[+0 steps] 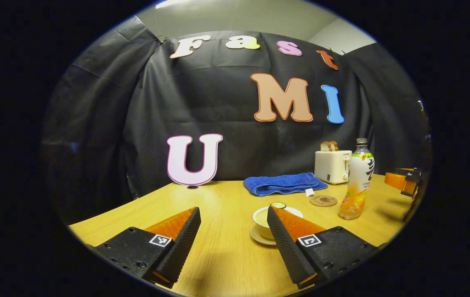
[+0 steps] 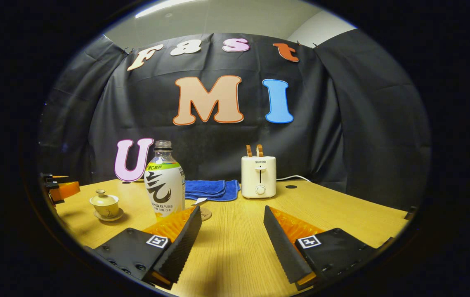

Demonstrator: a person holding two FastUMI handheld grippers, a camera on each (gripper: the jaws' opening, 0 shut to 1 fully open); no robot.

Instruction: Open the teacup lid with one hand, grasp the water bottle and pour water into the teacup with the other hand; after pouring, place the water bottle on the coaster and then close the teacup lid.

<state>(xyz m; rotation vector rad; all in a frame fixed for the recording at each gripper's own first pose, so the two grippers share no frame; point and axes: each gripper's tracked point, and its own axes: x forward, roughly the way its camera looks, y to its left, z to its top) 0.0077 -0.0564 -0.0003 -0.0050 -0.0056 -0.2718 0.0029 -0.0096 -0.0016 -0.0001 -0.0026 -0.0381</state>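
Observation:
A pale lidded teacup (image 1: 264, 218) on its saucer stands on the wooden table, partly hidden behind my left gripper's right finger. My left gripper (image 1: 232, 216) is open, just short of the cup and a little to its left. A water bottle (image 1: 357, 178) with no cap stands upright to the right, beside a round coaster (image 1: 323, 201). In the right gripper view the bottle (image 2: 164, 181) rises just beyond the left finger, and the teacup (image 2: 105, 203) with its lid on sits far left. My right gripper (image 2: 231, 214) is open with nothing between its fingers.
A folded blue towel (image 1: 283, 183) and a white toaster (image 1: 332, 166) holding bread slices stand at the back of the table (image 1: 218, 198). The right gripper (image 1: 406, 181) shows at the right edge; the left gripper (image 2: 59, 187) shows at the far left.

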